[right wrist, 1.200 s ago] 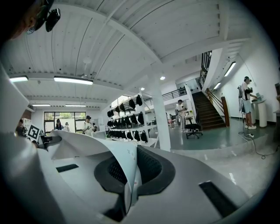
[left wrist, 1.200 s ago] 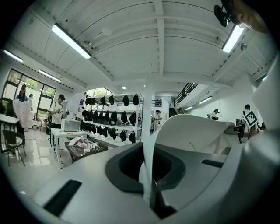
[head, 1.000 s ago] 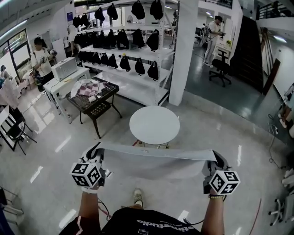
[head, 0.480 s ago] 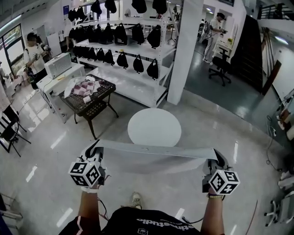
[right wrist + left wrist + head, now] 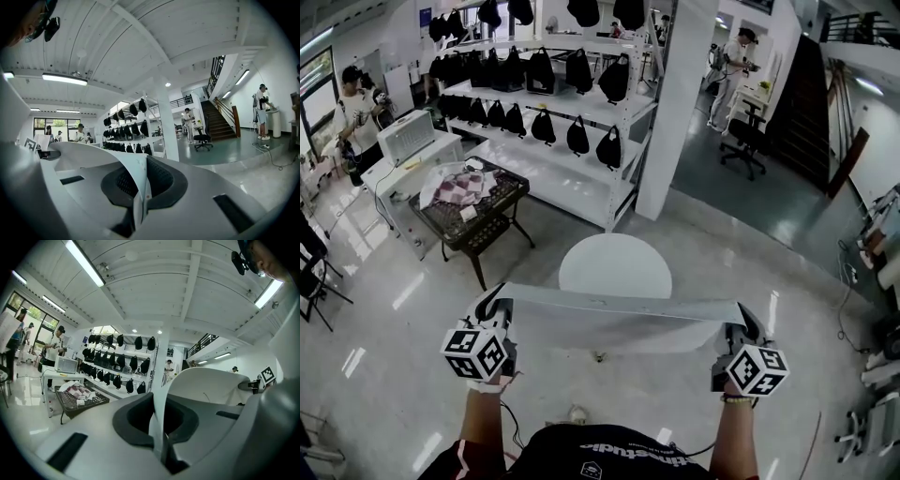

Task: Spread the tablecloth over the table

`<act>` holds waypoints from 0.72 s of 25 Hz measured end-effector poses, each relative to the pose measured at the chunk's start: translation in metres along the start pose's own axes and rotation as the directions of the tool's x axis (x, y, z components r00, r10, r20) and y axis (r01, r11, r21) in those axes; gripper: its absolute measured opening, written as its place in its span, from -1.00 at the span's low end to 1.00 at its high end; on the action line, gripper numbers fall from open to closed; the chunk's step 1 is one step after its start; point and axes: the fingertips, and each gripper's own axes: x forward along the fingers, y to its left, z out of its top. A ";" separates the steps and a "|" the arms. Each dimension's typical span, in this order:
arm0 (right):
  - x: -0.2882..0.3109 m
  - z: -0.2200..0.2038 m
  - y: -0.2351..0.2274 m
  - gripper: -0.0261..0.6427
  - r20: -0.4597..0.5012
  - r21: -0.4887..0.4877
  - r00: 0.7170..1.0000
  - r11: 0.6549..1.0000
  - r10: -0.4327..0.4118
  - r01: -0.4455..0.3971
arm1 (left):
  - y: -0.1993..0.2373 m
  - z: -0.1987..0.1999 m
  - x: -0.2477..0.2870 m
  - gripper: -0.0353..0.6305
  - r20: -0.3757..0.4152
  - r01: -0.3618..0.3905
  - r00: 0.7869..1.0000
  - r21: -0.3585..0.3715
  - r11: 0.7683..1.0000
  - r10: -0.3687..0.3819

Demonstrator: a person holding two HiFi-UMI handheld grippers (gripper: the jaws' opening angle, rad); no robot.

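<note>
Plenty of bare floor (image 5: 384, 309) left, right and near of the round table (image 5: 615, 253). Crowded only at far left, by a dark side table (image 5: 492, 223) heaped with fabric, and beyond it by a white rack (image 5: 572, 173) hung with black bags. Farther right, a white pillar (image 5: 675, 103). Well apart from both grippers, all of these.

Stretched as a wide band from left gripper (image 5: 494, 305) to right gripper (image 5: 739, 317): the cloth (image 5: 619, 323), up in the air on the near side of the table. Far edge taut and crossing the table's near rim in the head view; near edge sagging in a shallow curve. Not yet laid on the tabletop.

Clamped tight on the cloth's left end with the left gripper's jaws, and on its right end with the right gripper's. Pinched as a thin folded edge deep in the slot of each pair, then rising up and out of it.

Shown only in the head view: the table, the floor room and the full span of cloth. Shown only in the gripper views: the pinch itself, hidden from the head by the gripper bodies. From the left gripper view, cloth (image 5: 206, 385) curling away right toward the other gripper; from the right gripper view, cloth (image 5: 93, 157) sweeping away left. No table in either, only ceiling, rack and pillar.
</note>
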 end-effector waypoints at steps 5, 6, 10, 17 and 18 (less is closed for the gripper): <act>0.026 0.006 0.007 -0.84 0.018 0.002 1.000 1.000 -0.017 0.017 | 0.017 0.007 0.022 -0.84 0.010 0.023 1.000 0.005 1.000 -0.023; 0.031 0.008 0.009 -0.84 0.024 0.002 0.999 1.000 -0.021 0.021 | 0.021 0.008 0.025 -0.84 0.014 0.025 1.000 0.007 1.000 -0.025; 0.047 0.010 0.016 -0.84 0.038 -0.004 0.999 1.000 -0.024 0.025 | 0.035 0.008 0.034 -0.84 0.022 0.028 0.999 0.001 1.000 -0.028; 0.062 0.016 0.018 -0.84 0.042 -0.011 0.998 0.999 -0.037 0.038 | 0.043 0.020 0.052 -0.84 0.041 0.040 0.998 0.008 0.999 -0.040; 0.064 0.017 0.017 -0.84 0.045 -0.010 0.998 0.999 -0.040 0.040 | 0.043 0.022 0.055 -0.84 0.041 0.042 0.998 0.013 0.999 -0.043</act>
